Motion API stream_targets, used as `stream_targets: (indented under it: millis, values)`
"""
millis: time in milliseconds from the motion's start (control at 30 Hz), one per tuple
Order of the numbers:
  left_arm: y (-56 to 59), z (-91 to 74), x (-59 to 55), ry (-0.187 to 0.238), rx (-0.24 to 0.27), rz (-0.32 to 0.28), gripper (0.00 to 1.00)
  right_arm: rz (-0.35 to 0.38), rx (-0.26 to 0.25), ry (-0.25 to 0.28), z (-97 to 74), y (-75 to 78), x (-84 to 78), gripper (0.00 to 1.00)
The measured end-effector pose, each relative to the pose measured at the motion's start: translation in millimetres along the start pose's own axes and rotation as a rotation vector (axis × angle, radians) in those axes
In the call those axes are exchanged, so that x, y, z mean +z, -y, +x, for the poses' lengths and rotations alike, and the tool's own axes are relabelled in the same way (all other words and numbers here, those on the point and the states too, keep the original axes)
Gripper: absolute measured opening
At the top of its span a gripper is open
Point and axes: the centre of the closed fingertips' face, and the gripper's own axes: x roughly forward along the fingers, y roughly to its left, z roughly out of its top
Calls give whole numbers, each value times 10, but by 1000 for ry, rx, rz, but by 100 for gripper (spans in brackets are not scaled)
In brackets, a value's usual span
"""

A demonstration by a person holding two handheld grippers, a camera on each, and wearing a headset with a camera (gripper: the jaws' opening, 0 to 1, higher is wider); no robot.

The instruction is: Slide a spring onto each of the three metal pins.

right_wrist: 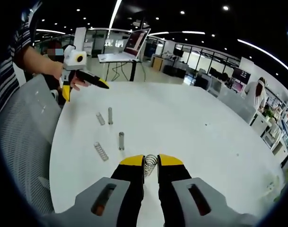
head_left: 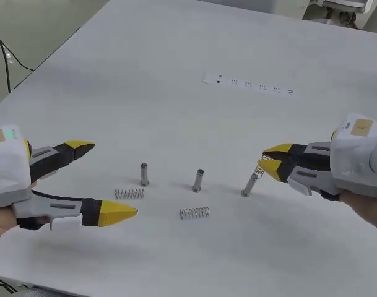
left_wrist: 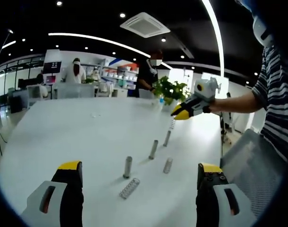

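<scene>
Spring (head_left: 260,166) pinched in R tool (head_left: 267,159) over tilted pin (head_left: 250,184), L tool (head_left: 114,179) spread wide.

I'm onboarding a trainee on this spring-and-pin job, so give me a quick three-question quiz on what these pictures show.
1. True or false: the left gripper is shut on a pin.
2. How many loose springs lie flat on the table? A) one B) two C) three
3. Fill in: the right gripper holds a ___ close to the rightmost pin.
Key: 1 false, its jaws stand open and empty; 2 B; 3 spring.
</scene>
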Motion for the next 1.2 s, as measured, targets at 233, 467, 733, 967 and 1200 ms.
stream_targets:
  millis: [233,467,733,967,1200]
  values:
    - [5,4,-2,-1,0,-5,98,8,4,-5,42,-10,-23,8]
    - [-21,-25,-2,1,11,-10,98,24,12,-16,87,-28,-99,8]
    - [-14,-25,-1,-3,8,-9,98,31,23,-47,176,-38,-253,8]
    - [-11,-19,1,-10,6,-8,98,30,35,-77,245,-66,-367,8]
    - [-25,-42,14,-13,10,-6,98,27,46,-102,310,-103,-454,8]
